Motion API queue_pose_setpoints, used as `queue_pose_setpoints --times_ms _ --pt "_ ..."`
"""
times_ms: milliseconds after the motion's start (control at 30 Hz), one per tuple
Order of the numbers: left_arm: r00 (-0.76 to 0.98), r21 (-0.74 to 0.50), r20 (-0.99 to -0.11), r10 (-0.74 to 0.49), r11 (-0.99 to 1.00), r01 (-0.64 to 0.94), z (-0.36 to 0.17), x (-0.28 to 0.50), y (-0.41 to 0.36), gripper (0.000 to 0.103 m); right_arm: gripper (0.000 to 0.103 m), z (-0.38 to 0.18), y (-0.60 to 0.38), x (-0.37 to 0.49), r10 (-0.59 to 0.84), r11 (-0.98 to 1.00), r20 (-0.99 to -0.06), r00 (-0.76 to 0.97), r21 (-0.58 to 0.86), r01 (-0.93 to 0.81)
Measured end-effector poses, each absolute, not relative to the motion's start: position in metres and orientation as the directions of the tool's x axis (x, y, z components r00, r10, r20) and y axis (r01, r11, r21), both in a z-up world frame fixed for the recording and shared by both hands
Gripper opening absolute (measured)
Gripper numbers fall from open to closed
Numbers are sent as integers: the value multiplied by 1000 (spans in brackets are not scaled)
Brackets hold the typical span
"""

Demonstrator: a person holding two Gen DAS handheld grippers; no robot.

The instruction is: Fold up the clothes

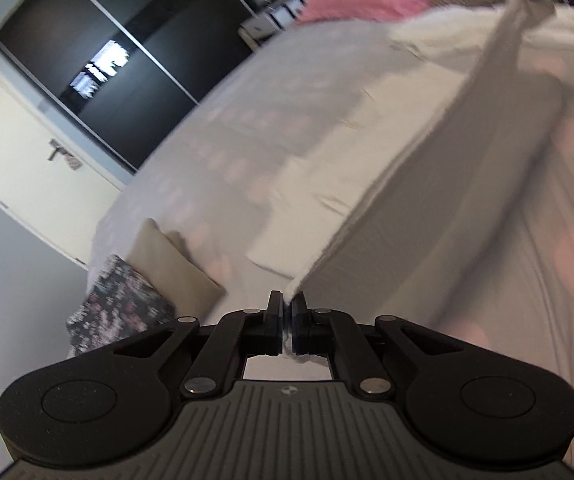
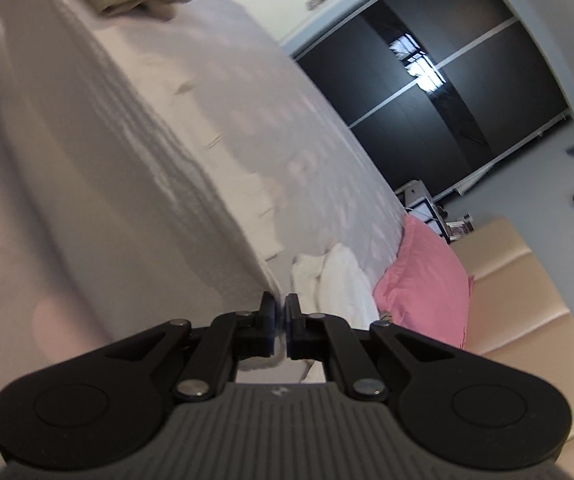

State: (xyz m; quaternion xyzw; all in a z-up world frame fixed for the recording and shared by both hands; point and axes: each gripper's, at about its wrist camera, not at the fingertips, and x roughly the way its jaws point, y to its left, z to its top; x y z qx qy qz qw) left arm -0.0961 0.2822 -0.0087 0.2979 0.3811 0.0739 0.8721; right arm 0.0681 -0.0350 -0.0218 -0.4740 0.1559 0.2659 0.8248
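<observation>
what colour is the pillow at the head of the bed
Pink, plain with no pattern. The pillow shows best in the right wrist view.

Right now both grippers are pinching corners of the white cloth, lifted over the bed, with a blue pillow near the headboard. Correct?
One slip: the pillow is pink, not blue, as the right wrist view shows. The rest holds: left gripper and right gripper each pinch the white cloth over the bed.

white towel (image 1: pixel 427 184) | ribbed cloth | lifted off bed, stretched taut | pinched at two corners
</observation>
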Motion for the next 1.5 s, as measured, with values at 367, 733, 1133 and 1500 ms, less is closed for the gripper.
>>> queue_pose_setpoints --times_ms 367,733,1133,1500 --pt "685 586 -588 429 810 -4 2 16 321 2 5 -14 25 155 213 497 -507 835 -680 -539" --pt "597 569 -657 460 822 -6 -66 122 370 2 5 -68 84 280 181 583 -575 798 -591 -558" --pt "553 550 -687 471 835 -29 -133 169 389 2 5 -143 114 332 141 631 -650 747 -523 -574" --pt "585 477 -673 452 870 -124 -103 126 387 37 33 -113 86 311 113 710 -664 739 -467 -528"
